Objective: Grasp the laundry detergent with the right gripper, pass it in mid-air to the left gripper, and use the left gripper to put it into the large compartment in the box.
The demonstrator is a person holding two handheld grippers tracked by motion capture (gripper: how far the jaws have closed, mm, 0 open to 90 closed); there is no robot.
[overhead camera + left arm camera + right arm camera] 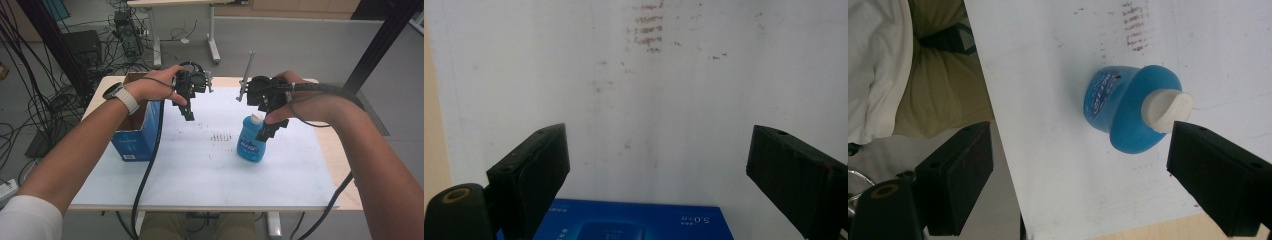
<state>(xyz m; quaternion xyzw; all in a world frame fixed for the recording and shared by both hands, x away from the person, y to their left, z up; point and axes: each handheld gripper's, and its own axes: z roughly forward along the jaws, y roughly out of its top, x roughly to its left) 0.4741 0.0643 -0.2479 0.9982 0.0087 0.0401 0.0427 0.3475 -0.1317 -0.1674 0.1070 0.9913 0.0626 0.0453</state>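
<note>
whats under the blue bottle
The bottle stands upright on the white sheet covering the table. Its own base hides the patch beneath it. The open right gripper hovers above its cap.

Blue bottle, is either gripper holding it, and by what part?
No. The blue bottle stands free; the right gripper hangs open above its cap. The left gripper is open too.

From above my side of the table I look forward and down on the white mat (200, 160), while both gripper cameras hang close over it, facing down — the right one beside the blue bottle (1128, 107), which the high view shares.
</note>
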